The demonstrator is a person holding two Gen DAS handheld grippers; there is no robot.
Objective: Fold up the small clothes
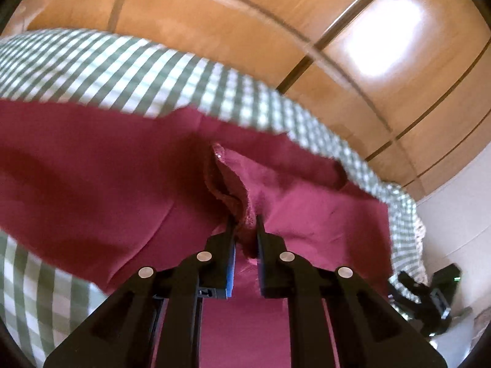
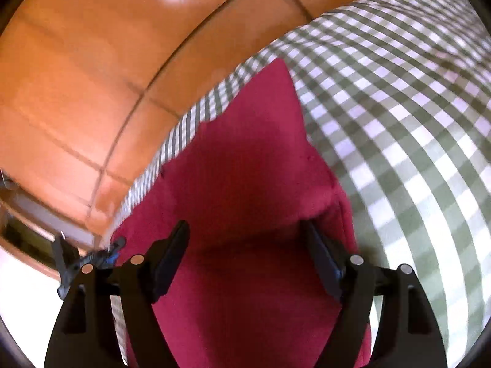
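A dark red garment lies on a green and white checked cloth. My left gripper is shut on a bunched hem of the red garment and lifts it off the cloth. In the right wrist view the red garment lies under my right gripper, which is open, with the fingers spread over the fabric. The right finger's tip touches a fold of the garment. The other gripper shows at the lower left of that view.
The checked cloth covers a table whose edge falls away to an orange tiled floor. A white wall and a black device stand at the right of the left wrist view.
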